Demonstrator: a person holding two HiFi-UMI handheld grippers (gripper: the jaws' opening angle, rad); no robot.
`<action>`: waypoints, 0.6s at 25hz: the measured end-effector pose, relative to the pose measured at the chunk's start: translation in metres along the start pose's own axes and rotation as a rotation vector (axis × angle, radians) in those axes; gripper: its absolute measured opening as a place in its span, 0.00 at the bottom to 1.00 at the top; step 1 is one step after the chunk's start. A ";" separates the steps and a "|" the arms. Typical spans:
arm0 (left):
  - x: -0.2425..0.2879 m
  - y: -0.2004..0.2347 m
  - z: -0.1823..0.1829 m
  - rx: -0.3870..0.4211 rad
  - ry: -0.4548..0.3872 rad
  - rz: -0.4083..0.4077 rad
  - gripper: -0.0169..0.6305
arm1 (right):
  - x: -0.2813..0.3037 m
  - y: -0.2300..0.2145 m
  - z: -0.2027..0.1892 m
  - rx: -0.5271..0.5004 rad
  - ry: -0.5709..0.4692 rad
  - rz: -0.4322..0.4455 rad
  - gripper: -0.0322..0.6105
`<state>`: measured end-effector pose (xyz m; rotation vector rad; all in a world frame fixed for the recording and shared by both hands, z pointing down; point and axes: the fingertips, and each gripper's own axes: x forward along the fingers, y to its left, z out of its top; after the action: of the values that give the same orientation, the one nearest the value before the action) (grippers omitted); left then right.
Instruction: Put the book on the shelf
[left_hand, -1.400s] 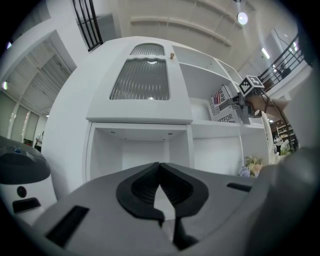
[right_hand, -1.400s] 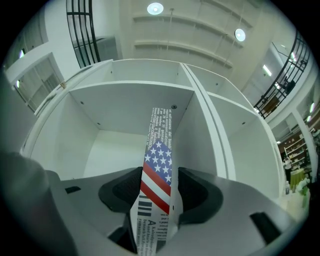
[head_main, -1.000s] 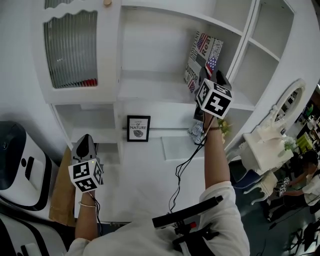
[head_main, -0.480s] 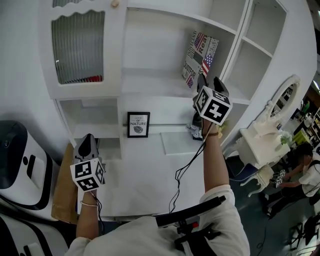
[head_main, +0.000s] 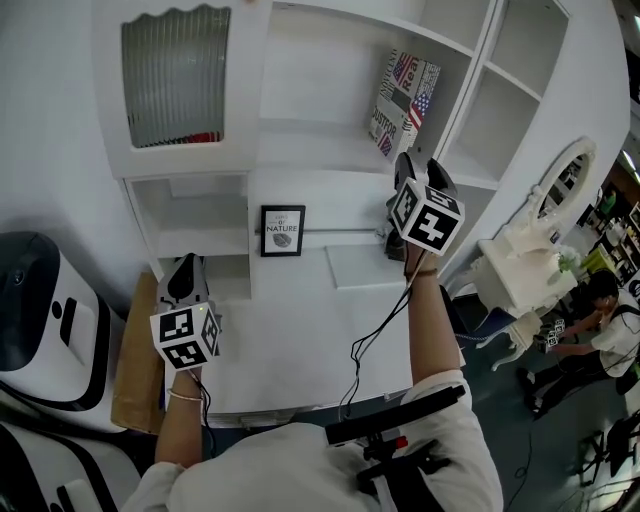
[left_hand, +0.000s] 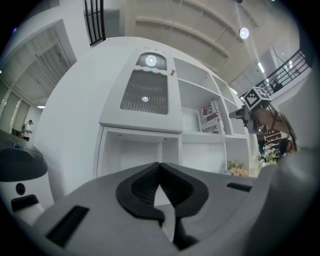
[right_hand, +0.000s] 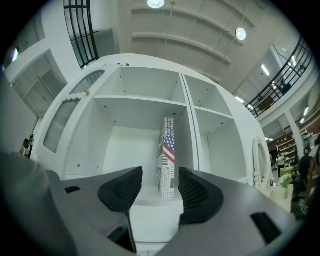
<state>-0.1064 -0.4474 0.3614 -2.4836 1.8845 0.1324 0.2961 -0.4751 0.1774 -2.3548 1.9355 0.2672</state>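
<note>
The book (head_main: 402, 100), printed with newsprint text and a US flag, stands upright on the white shelf (head_main: 320, 160) against the compartment's right wall. From the right gripper view the book (right_hand: 166, 157) stands beyond the open jaws, apart from them. My right gripper (head_main: 413, 166) hovers just in front of that shelf, open and empty. My left gripper (head_main: 186, 281) is low at the left, near the lower cubby, and its jaws meet at the tips with nothing between them. The book (left_hand: 211, 118) also shows far off in the left gripper view.
A framed "nature" picture (head_main: 283, 230) stands on the white desk (head_main: 300, 330). A ribbed-glass cabinet door (head_main: 172, 72) is at upper left. A small flower bunch (left_hand: 237, 169) sits on the desk at the right. A white mirror table (head_main: 520, 280) stands right, a black-and-white machine (head_main: 40, 320) left.
The right gripper has drawn back a little from the book, which stays upright on the shelf. The left gripper has shifted slightly right and up.
</note>
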 end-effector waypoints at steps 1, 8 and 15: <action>-0.001 0.000 0.000 0.000 0.001 -0.009 0.04 | -0.004 0.001 -0.001 0.002 0.000 -0.005 0.41; -0.008 -0.003 -0.006 -0.014 0.006 -0.059 0.04 | -0.041 0.006 -0.017 0.011 0.009 -0.043 0.41; -0.012 -0.018 -0.013 -0.027 0.015 -0.126 0.04 | -0.075 0.007 -0.046 0.026 0.054 -0.077 0.41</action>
<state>-0.0912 -0.4318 0.3748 -2.6189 1.7369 0.1379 0.2790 -0.4120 0.2368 -2.4375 1.8541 0.1742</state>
